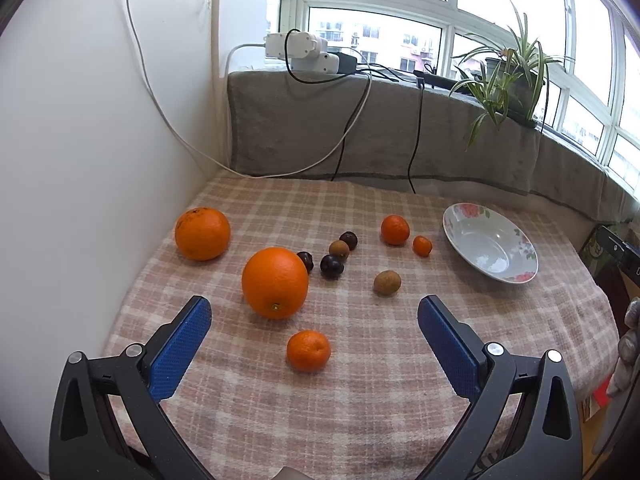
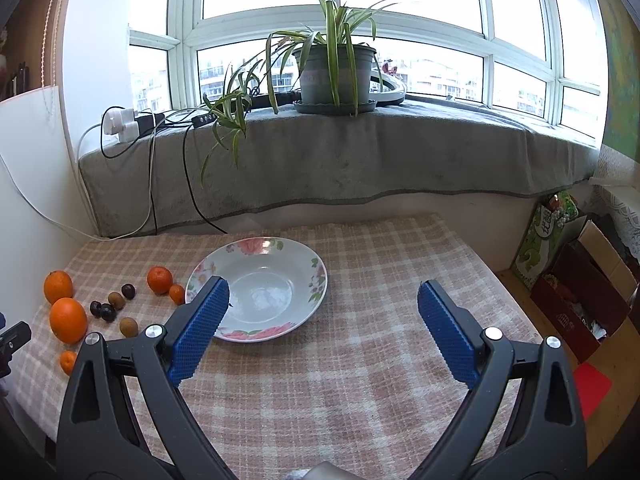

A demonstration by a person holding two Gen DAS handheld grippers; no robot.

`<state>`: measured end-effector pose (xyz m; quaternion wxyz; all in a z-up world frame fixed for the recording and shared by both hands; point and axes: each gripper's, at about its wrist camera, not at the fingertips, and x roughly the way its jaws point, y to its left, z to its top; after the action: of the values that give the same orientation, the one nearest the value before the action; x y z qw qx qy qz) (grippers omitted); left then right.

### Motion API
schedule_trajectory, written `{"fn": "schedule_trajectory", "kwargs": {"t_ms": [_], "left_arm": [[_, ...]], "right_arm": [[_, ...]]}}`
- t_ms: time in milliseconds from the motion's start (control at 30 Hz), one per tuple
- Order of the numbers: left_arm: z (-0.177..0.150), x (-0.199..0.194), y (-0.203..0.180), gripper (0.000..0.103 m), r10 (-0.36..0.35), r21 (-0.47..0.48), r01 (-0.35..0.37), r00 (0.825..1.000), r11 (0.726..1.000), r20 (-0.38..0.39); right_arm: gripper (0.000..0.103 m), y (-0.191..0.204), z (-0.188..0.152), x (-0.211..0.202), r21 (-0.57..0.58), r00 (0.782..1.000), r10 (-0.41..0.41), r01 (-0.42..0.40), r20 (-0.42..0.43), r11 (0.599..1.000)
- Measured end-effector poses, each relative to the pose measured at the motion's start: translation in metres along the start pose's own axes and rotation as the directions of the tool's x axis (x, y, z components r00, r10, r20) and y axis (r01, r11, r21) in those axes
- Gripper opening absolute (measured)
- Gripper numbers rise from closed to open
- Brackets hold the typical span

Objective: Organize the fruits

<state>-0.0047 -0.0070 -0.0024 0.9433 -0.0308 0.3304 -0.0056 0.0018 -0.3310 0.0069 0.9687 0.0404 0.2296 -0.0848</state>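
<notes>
Fruits lie loose on the checked tablecloth [image 1: 360,400], all to the left of the floral-rimmed bowl [image 2: 316,276]. The bowl holds nothing; its white interior is bare in both views.

Count, left wrist view:
- 2 large oranges: 1 near the white wall [image 1: 202,233], 1 nearer the camera [image 1: 275,282].
- 3 mandarins: 1 between the left gripper's fingers in the picture, lying on the cloth [image 1: 308,351]; 1 medium [image 1: 395,230] and 1 very small [image 1: 422,245], just beside each other near the bowl's left rim.
- 3 dark round fruits, possibly plums: 1 partly hidden behind the nearer orange [image 1: 306,260], 1 [image 1: 331,267], 1 [image 1: 348,239].
- 2 brown fruits, kind uncertain: 1 among the dark fruits [image 1: 339,249], 1 apart, toward the bowl [image 1: 387,283].

Left gripper [image 1: 314,318]: jaws spread wide, holding nothing, above the cloth.

Right gripper [image 2: 323,308]: jaws spread wide, holding nothing; its left finger overlaps the bowl's near-left rim in the picture. Contact cannot be determined.

1 potted spider plant [image 2: 336,68] stands on the grey-covered windowsill [image 2: 400,160].
</notes>
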Motion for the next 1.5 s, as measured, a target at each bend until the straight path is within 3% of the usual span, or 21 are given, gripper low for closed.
{"fn": "schedule_trajectory", "kwargs": {"t_ms": [1033,1367,1500], "left_arm": [[-0.004,0.004,0.010,0.102,0.007,-0.014,-0.007,1.000,1.000,-0.010],[-0.007,0.005,0.023,0.102,0.011,-0.045,-0.011,1.000,0.999,-0.012],[-0.008,0.008,0.032,0.102,0.021,-0.065,-0.023,1.000,0.998,-0.022]], "right_arm": [[0.097,0.008,-0.005,0.005,-0.018,1.000,0.007,-0.007,-0.020,1.000],[0.097,0.023,-0.007,0.012,-0.050,0.999,0.006,-0.009,-0.041,0.999],[0.097,0.036,-0.006,0.021,-0.081,0.997,0.041,-0.046,-0.060,0.996]]}}
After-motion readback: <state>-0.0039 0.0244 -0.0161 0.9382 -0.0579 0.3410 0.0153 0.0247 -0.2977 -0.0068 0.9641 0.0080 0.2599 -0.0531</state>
